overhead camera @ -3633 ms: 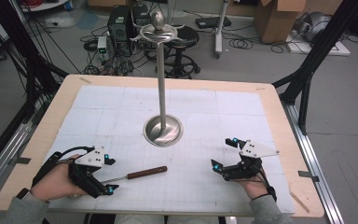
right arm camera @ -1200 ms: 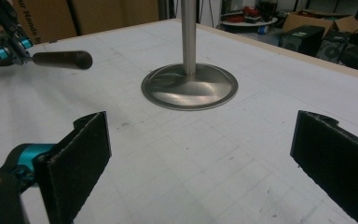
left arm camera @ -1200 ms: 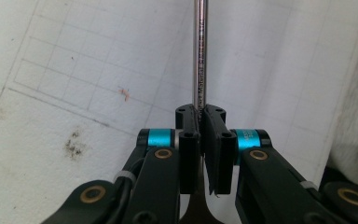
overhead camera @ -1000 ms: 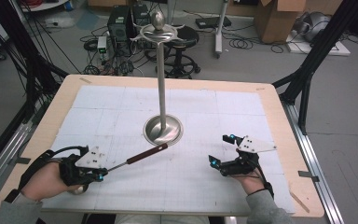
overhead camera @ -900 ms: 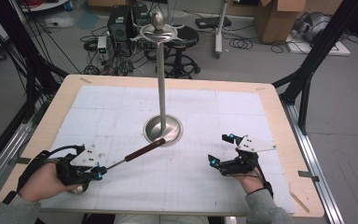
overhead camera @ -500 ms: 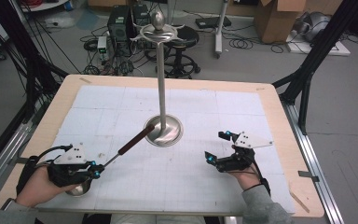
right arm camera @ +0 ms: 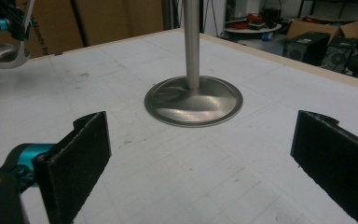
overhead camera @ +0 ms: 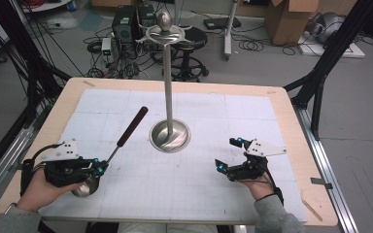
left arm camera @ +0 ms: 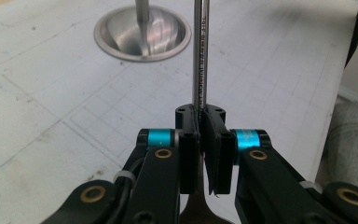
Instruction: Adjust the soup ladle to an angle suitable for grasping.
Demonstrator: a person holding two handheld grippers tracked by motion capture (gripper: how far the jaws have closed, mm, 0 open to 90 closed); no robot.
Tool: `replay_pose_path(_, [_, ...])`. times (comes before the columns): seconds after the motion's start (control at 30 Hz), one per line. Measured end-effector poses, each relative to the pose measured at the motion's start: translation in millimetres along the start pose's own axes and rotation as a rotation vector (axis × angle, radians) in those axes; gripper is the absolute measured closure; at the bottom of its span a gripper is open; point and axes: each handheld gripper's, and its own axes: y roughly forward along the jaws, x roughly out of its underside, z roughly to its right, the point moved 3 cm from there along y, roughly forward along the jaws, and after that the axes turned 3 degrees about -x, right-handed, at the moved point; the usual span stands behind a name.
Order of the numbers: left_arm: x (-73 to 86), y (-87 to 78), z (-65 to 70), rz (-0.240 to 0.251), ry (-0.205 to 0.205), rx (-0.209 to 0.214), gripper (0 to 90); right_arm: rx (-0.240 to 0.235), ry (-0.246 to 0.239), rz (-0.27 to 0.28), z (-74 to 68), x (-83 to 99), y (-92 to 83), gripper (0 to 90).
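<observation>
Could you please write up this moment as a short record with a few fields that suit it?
setting: white gridded mat on a wooden table
centre: metal stand, round base, tall upright pole
left gripper: shut on the thin metal shaft of a ladle
ladle pose: lifted, dark handle up and away, bowl low by the hand
right gripper: open, holds nothing, low above the mat to the right of the stand

Ladle shaft point(left arm camera: 199, 56), left gripper view: fine line of engraved characters runs lengthwise along the steel, too small and blurred to read. Cardboard point(right arm camera: 51, 28) behind the table, right gripper view: partial dark print at the left edge, cut off and illegible. No other text, number or sign legible in any view.
</observation>
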Motion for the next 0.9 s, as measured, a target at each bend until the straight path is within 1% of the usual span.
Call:
replay_pose_path(0.03, [-1.0, 0.1, -0.3, 0.013, -0.009, 0.0, 84.4, 0.005, 0.008, 0.002, -0.2, 0.4, -1.2, 3.8])
replay_pose_path(0.07, [-1.8, 0.2, -0.7, 0.019, -0.011, 0.001, 84.4, 0.007, -0.001, 0.005, 0.5, 0.9, -2.3, 3.8])
replay_pose_path(0.1, [-2.4, 0.1, -1.3, 0.019, -0.005, -0.003, 84.4, 0.011, 0.004, 0.005, 0.1, 1.3, -3.4, 3.8])
replay_pose_path(0.17, [-3.7, 1.3, -1.4, 0.032, -0.01, -0.001, 84.4, 0.016, -0.001, 0.009, 0.3, 1.7, -5.4, 3.8])
replay_pose_path(0.2, [-4.0, 1.5, -2.0, 0.029, -0.003, -0.003, 84.4, 0.016, 0.003, 0.005, -0.4, 1.9, -6.8, 3.8])
replay_pose_path(0.23, [-4.5, 2.1, -2.2, 0.028, 0.0, -0.007, 84.4, 0.023, -0.004, 0.012, 0.1, 1.8, -7.3, 3.8])
replay_pose_path(0.27, [-4.7, 2.9, -1.9, 0.032, -0.006, -0.007, 84.5, 0.024, 0.001, 0.013, -0.1, 1.9, -8.5, 3.8])
replay_pose_path(0.33, [-4.5, 2.8, -2.0, 0.027, -0.002, -0.01, 84.4, 0.021, 0.011, 0.012, -0.6, 2.0, -8.4, 3.8])
replay_pose_path(0.37, [-4.3, 2.9, -1.5, 0.03, -0.005, -0.013, 84.4, 0.02, 0.003, 0.017, 0.5, 2.0, -7.2, 3.8])
replay_pose_path(0.4, [-4.3, 2.4, -1.9, 0.028, 0.002, -0.013, 84.4, 0.02, 0.003, 0.017, 0.5, 2.0, -7.2, 3.8])
replay_pose_path(0.43, [-4.6, 2.7, -1.6, 0.035, -0.004, -0.014, 84.4, 0.019, 0.003, 0.015, 0.7, 2.1, -6.7, 3.8])
replay_pose_path(0.5, [-5.2, 2.5, -3.1, 0.036, 0.001, -0.013, 84.4, 0.017, 0.003, 0.012, 0.4, 2.3, -6.3, 3.8])
replay_pose_path(0.53, [-5.8, 2.9, -3.2, 0.044, -0.006, -0.016, 84.4, 0.017, 0.0, 0.01, 0.2, 2.2, -6.7, 3.8])
replay_pose_path(0.57, [-6.2, 2.5, -4.0, 0.045, -0.005, -0.012, 84.4, 0.023, -0.004, 0.013, 0.3, 1.9, -7.2, 3.8])
replay_pose_path(0.67, [-8.6, 2.1, -8.1, 0.08, -0.017, -0.012, 84.4, 0.032, 0.011, 0.023, 1.5, 1.6, -9.6, 3.8])
replay_pose_path(0.77, [-10.6, 1.8, -12.4, 0.107, -0.031, -0.032, 84.5, 0.047, 0.018, 0.035, 4.9, 2.0, -11.6, 3.8])
replay_pose_path(0.83, [-11.8, 1.0, -13.2, 0.121, -0.041, -0.042, 84.5, 0.052, 0.026, 0.032, 5.6, 3.0, -12.8, 3.8])
replay_pose_path(0.9, [-13.3, -0.5, -13.3, 0.135, -0.046, -0.053, 84.5, 0.055, 0.025, 0.038, 5.4, 2.5, -13.8, 3.8])
